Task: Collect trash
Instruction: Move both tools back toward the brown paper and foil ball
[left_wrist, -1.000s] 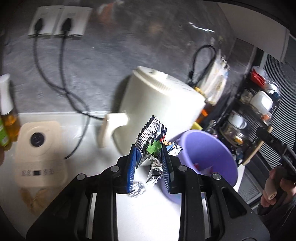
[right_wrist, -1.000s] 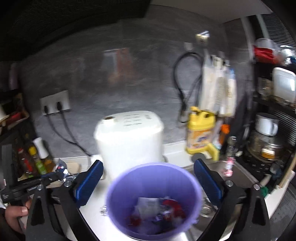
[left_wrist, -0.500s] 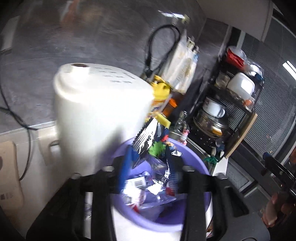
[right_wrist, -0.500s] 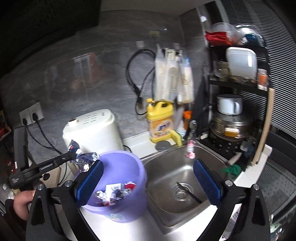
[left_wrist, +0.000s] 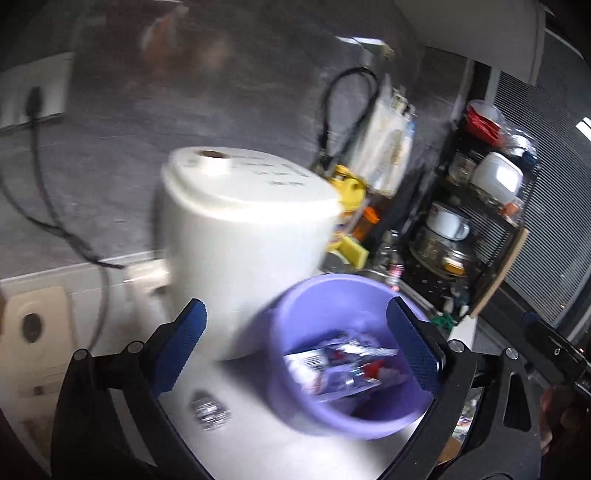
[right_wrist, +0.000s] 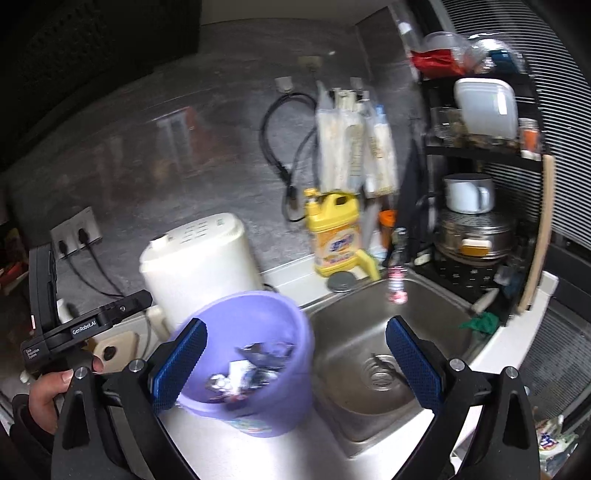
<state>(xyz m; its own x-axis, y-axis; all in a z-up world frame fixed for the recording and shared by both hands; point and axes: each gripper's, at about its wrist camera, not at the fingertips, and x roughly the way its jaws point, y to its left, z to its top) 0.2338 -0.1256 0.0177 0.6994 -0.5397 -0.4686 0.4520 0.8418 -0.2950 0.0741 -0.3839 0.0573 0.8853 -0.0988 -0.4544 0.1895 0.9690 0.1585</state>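
Purple bin (left_wrist: 343, 369) wrappers (left_wrist: 343, 369) motion-blurred; foil scrap (left_wrist: 208, 409) indistinct.

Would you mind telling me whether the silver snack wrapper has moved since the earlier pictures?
Yes. It left the left gripper, whose jaws have just been opening and now stand empty, and apparently lies inside the purple bin beside the white appliance.

Purple bin (left_wrist: 343, 354) stands upright, crumpled foil wrappers (left_wrist: 340, 365) lying inside.
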